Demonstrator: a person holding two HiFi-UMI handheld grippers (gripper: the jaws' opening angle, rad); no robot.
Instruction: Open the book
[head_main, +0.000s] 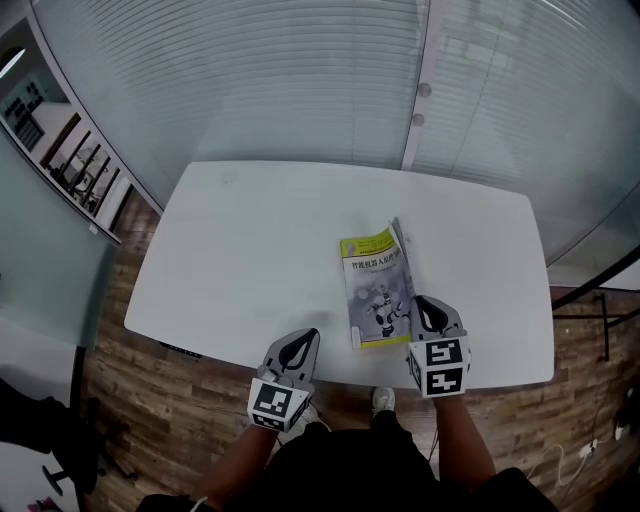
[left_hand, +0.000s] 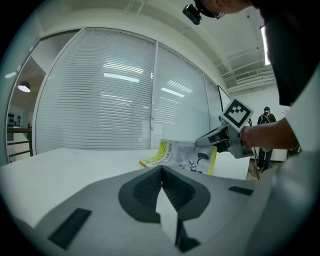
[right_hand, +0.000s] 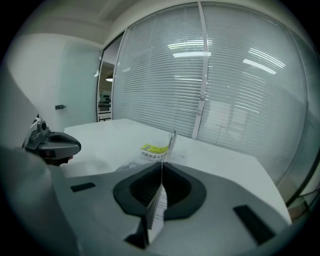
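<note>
White table (head_main: 250, 250), book (head_main: 378, 290) lies right of centre, nearer the front edge than the back. Yellow-green front cover (head_main: 372, 262) w/ grey robot artwork and dark print.

Right gripper (head_main: 418, 300) is at the book's right-hand near corner. In the right gripper view (right_hand: 162, 172) the jaws are pressed together on a thin sheet that stands on edge between the pads. It's the cover's free edge, print visible on its inner face. We can't tell if a few pages come along w/ it. Sheet runs from the pads fwd to the book (right_hand: 156, 149).

In the left gripper view the cover (left_hand: 182, 156) is tilted up on the right gripper's (left_hand: 212, 140) side. Spine side is down on the table (left_hand: 60, 165). So book is partly open, cover off the block but not folded over.

Left gripper (head_main: 310, 335) sits near the table's front edge, left of the book and apart from it. In its own view (left_hand: 161, 170) the jaws are closed tip to tip, only bare tabletop behind them.

Marker cubes on both grippers, left (head_main: 277, 403) and right (head_main: 440, 365), face the head cam. A hand (left_hand: 265, 135) holds the right gripper.

Glass wall w/ blinds (head_main: 300, 80) runs behind the table, wood floor (head_main: 150, 400) below.
</note>
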